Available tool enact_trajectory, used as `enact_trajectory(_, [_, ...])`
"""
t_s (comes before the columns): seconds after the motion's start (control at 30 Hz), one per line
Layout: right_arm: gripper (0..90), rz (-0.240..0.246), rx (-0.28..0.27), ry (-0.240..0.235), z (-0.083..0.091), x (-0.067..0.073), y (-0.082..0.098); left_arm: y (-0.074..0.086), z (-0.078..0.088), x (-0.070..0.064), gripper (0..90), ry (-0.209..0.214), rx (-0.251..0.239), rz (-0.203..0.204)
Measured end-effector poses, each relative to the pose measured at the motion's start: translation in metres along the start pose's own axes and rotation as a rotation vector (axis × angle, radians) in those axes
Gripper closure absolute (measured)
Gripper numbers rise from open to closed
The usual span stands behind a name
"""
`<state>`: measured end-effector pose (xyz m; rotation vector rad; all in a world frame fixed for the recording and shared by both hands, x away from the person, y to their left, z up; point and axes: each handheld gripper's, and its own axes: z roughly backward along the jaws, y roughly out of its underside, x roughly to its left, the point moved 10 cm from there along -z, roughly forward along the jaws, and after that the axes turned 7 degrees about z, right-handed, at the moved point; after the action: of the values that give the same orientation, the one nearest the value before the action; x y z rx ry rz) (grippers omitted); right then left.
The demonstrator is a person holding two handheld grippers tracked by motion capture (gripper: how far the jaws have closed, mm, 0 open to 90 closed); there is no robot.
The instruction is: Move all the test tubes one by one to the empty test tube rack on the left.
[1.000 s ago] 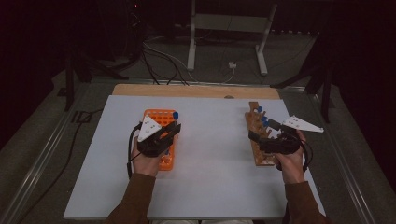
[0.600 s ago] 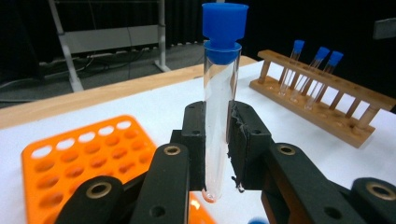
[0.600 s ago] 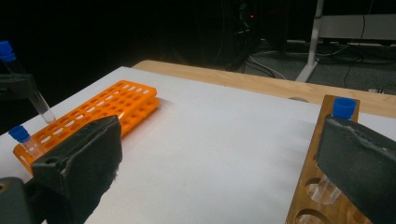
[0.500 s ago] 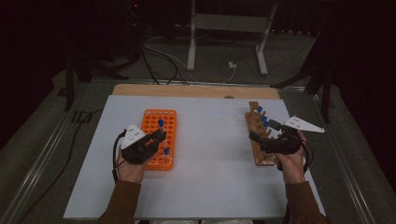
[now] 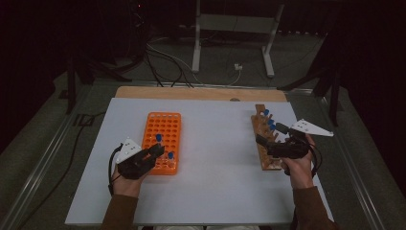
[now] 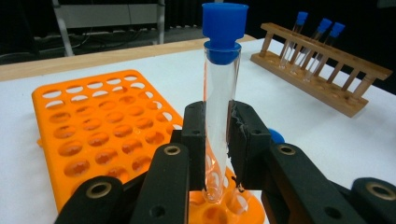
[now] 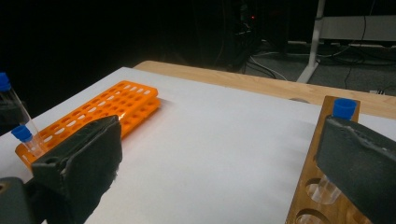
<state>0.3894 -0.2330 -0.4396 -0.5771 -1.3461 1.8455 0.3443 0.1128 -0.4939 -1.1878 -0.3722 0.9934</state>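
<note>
In your left gripper view, the bottom tip of the clear tube [image 6: 219, 121] goes down behind the black jaws, so you cannot tell if it sits in a hole of the orange rack [image 6: 100, 140]. A second blue cap [image 6: 276, 136] peeks out from behind the right jaw, and its tube is hidden. The rack's near corner is cut off by the bottom edge. In your right gripper view, the wooden rack [image 7: 317, 186] is cut off at the bottom, and the big jaw covers most of the tube [image 7: 344, 108] standing in it. In the high view, the tubes in the wooden rack [image 5: 266, 139] are too small to count.
</note>
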Motion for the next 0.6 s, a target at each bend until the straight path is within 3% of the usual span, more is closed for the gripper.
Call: enact_trajectory(0.6, [0.5, 0.001, 0.0, -0.005, 0.0, 0.0, 0.001, 0.016, -0.001, -0.004, 78.2, 0.024, 0.041, -0.027])
